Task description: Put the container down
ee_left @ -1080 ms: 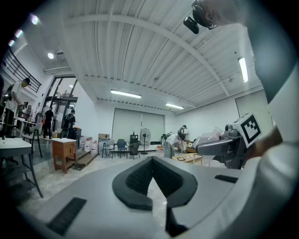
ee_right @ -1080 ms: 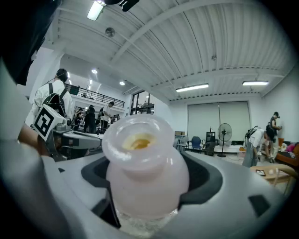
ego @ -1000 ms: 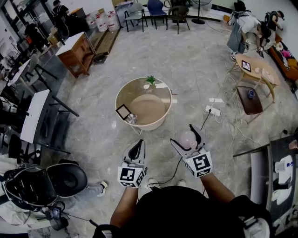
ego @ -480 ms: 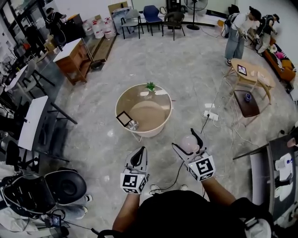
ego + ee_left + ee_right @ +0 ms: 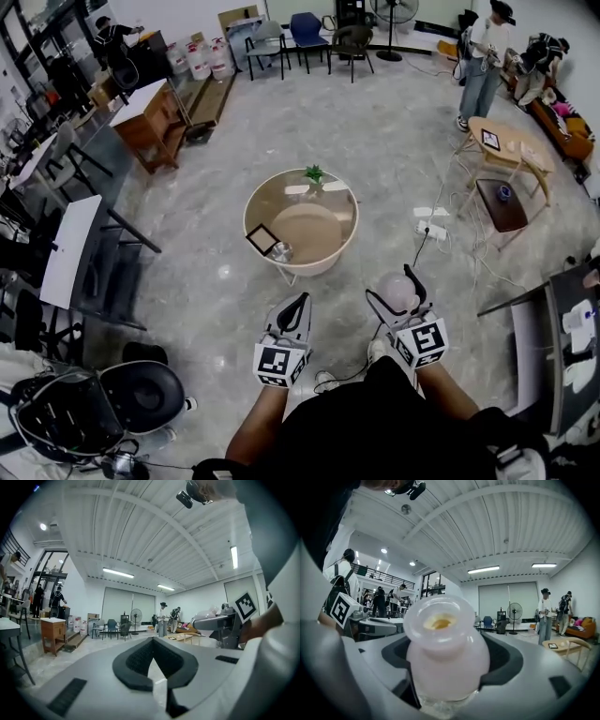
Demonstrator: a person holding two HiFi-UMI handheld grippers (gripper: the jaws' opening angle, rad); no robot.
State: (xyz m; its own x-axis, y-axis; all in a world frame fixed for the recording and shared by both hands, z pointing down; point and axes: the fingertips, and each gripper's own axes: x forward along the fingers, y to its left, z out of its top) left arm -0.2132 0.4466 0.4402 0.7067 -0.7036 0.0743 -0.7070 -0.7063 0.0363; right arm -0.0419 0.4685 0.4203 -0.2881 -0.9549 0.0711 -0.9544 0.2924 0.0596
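A pale pink translucent container point(image 5: 399, 291) with a wide round mouth point(image 5: 440, 620) sits between the jaws of my right gripper point(image 5: 396, 284), which is shut on its body. In the right gripper view something yellowish shows inside the container. It is held in the air over the floor, short of the round glass-topped table point(image 5: 255, 202). My left gripper point(image 5: 301, 300) is beside it at the left, shut with nothing in it. Its black pads point(image 5: 136, 660) meet at the tips.
On the round table stand a small plant point(image 5: 314, 173), a black-framed card point(image 5: 262, 240) and a glass point(image 5: 280, 251). A power strip with a cable point(image 5: 431, 228) lies on the floor to the right. A black office chair point(image 5: 141, 394) is at the lower left, and a dark desk point(image 5: 562, 328) at the right.
The whole view has shifted: the table now sits slightly further right, and both grippers are lower and further right in the picture. The container stays held in the right gripper.
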